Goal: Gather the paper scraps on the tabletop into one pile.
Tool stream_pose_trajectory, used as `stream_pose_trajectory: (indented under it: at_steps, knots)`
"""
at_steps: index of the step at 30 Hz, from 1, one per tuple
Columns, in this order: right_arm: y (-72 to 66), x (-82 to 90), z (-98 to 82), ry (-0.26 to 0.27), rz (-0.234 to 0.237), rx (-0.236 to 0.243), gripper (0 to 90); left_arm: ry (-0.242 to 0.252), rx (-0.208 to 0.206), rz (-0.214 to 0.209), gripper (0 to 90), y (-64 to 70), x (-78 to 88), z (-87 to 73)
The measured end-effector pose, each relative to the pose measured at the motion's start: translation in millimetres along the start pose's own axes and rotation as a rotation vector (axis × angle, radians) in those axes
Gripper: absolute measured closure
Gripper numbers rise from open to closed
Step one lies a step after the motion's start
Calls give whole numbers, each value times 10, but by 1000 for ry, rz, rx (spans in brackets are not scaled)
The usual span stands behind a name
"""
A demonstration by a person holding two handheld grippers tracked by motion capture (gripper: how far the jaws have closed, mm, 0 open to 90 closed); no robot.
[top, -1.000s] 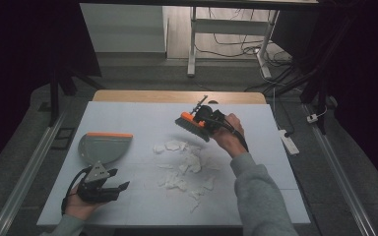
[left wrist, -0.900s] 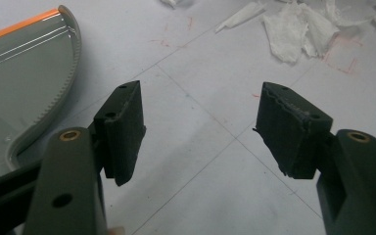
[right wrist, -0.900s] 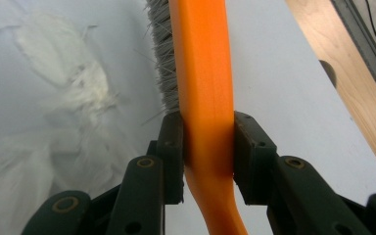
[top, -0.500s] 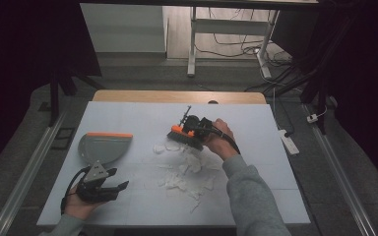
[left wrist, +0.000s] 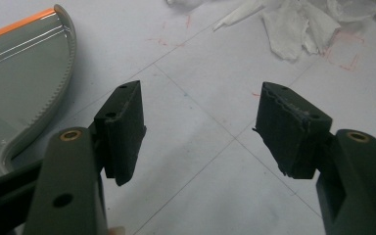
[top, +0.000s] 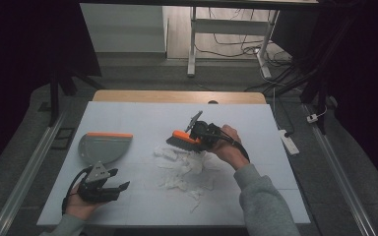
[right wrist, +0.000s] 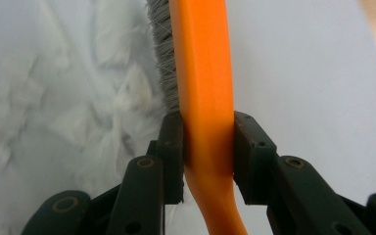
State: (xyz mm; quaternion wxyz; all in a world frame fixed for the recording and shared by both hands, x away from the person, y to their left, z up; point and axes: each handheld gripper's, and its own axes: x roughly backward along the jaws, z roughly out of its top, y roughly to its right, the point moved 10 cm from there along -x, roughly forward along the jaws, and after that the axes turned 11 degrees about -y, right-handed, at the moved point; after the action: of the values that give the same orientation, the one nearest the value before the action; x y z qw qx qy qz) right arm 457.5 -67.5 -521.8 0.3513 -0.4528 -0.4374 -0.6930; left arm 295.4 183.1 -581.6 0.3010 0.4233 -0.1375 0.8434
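An orange hand brush with grey bristles (top: 183, 139) (right wrist: 203, 73) is clamped in my right gripper (top: 202, 136) (right wrist: 208, 147), jaws shut on its handle. The bristles sit at the far edge of a heap of torn white paper scraps (top: 182, 167) (right wrist: 54, 112) in the table's middle. A grey dustpan with an orange edge (top: 103, 146) (left wrist: 19, 78) lies at the left. My left gripper (top: 109, 191) (left wrist: 200, 129) rests low near the front left, just in front of the dustpan, open with nothing between its pads.
The white table top (top: 142, 118) carries thin grid lines and faint red marks. A wooden strip (top: 177, 96) runs along its far edge. Metal rails flank the table, and a white power strip (top: 288, 140) lies on the floor to the right.
My right hand has carried the brush leftward and down from the far right area to the edge of the paper heap. The left gripper has stayed put.
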Motion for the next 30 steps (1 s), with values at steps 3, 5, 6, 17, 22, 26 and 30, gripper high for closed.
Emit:
stream_pose_trajectory:
  at_steps: [3,5,6,17,22,26,30]
  knots:
    - [55,55,117,43,-15,-48,680,0,4,0,357,-14,1,-5]
    - [66,82,207,70,-20,-74,680,1,3,0,357,-13,4,-5]
    - [64,93,252,80,-24,-81,680,2,3,0,357,-10,5,-4]
    - [-15,-249,634,-8,-86,27,680,3,5,0,357,-15,6,-8]
    - [-86,-386,696,-53,-76,78,681,4,8,1,357,-41,12,-17]
    - [-201,-361,687,-69,-69,149,680,4,6,4,358,-39,14,-16]
    - [-332,-287,595,-77,-31,227,695,1,1,5,358,-22,6,-11]
